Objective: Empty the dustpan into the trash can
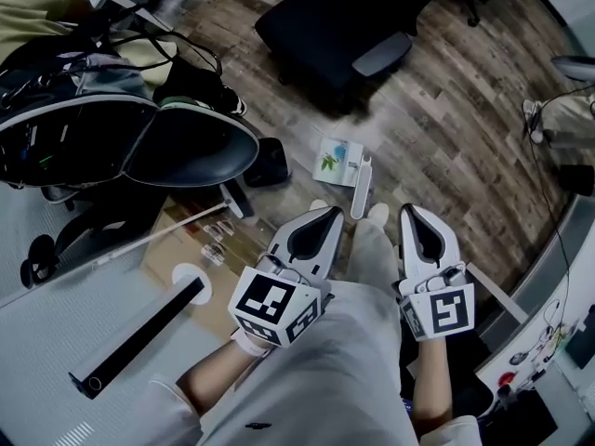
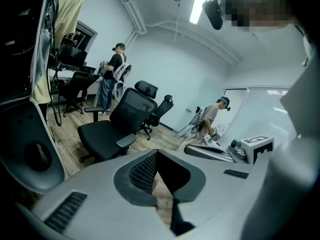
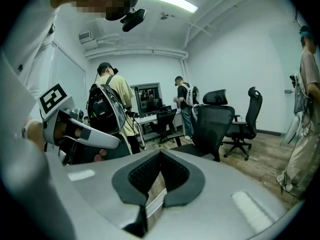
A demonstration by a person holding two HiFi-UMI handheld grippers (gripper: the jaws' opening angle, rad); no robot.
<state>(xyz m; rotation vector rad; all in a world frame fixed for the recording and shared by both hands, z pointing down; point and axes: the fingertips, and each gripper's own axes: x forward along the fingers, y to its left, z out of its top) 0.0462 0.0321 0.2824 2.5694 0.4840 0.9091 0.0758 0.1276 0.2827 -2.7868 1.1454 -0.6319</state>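
Both pairs of jaws are pressed together with nothing between them. The left gripper view and the right gripper view each show only bare floorboards through the small gap behind the closed tips. So I have picked nothing up yet, and I read the empty, closed jaws as a carrying posture for the approach, not a grip.

The left gripper (image 1: pixel 331 214) and right gripper (image 1: pixel 410 212) sit side by side just in front of my legs, about level with each other. Their marker cubes face up at the head camera. Both point forward and slope gently down toward the wood floor (image 1: pixel 446 128), the left one a little more steeply. My forearms come in from below, with the elbows close to my body.

Just past my shoes lies what I take to be the dustpan (image 1: pixel 339 161), flat on the boards. Its white handle (image 1: pixel 361 189) points back at me and a green-printed scrap rests on the pan. With the handle toward me like that, either gripper could pinch it from here, and the right one looks slightly better lined up.

Beyond the dustpan stands a black office chair (image 1: pixel 325 26). I can't make out a trash can in any view.
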